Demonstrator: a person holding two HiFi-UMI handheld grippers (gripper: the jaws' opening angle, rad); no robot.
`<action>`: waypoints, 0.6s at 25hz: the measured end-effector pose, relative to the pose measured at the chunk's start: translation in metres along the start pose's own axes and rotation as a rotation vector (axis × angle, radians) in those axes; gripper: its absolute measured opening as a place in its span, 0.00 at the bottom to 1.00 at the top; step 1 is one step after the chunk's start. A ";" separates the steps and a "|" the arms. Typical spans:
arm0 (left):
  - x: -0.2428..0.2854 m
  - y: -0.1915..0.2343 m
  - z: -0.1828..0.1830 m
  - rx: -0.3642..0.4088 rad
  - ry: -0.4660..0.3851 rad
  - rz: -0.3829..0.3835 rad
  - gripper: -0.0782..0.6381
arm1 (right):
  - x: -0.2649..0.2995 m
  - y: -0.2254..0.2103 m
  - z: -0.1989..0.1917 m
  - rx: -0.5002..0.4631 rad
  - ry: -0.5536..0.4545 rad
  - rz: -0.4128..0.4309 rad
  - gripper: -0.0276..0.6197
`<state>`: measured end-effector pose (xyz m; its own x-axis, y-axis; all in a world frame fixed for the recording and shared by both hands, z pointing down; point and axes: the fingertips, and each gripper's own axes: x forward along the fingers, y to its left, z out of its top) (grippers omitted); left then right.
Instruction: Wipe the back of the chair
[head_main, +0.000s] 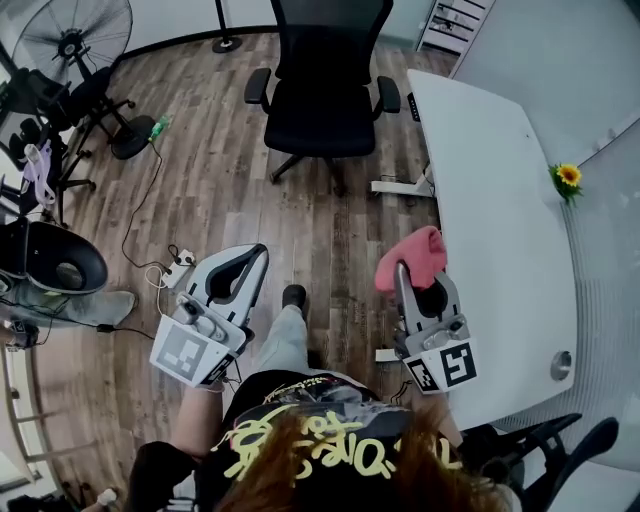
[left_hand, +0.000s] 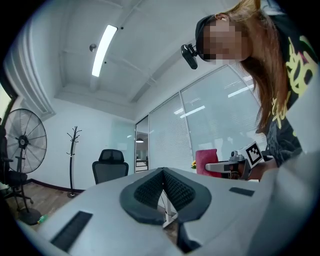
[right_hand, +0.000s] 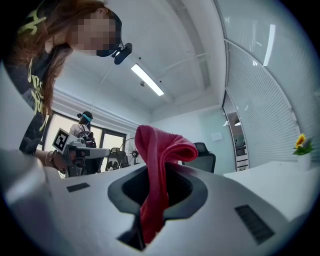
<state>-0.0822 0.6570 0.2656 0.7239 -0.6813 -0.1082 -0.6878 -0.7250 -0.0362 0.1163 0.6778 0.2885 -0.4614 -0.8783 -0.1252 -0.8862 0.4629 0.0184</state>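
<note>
Two grippers raised, one pink cloth (head_main: 412, 256) in the right one.
The right gripper (head_main: 402, 272) is clenched on the single cloth, which bunches above its jaws and hangs down between them. The left gripper (head_main: 255, 258) has its jaws pressed together with nothing between them. One black office chair (head_main: 322, 75) stands ahead on the wood floor (head_main: 210, 180), well apart from both grippers, its back at the far side. One white desk (head_main: 490, 200) runs along the right and carries one sunflower (head_main: 568, 177). One standing fan (head_main: 72, 38) is at far left.
</note>
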 end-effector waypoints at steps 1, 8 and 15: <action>0.006 0.006 0.000 0.000 -0.006 -0.002 0.10 | 0.006 -0.003 -0.001 -0.006 0.000 -0.002 0.14; 0.052 0.055 -0.002 0.018 -0.033 -0.028 0.10 | 0.065 -0.029 -0.003 -0.031 -0.019 -0.018 0.14; 0.098 0.119 -0.010 0.012 -0.028 -0.044 0.10 | 0.141 -0.052 -0.015 -0.023 -0.018 -0.022 0.14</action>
<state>-0.0924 0.5035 0.2603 0.7518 -0.6455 -0.1344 -0.6560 -0.7528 -0.0537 0.0966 0.5279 0.2844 -0.4410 -0.8860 -0.1434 -0.8970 0.4404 0.0379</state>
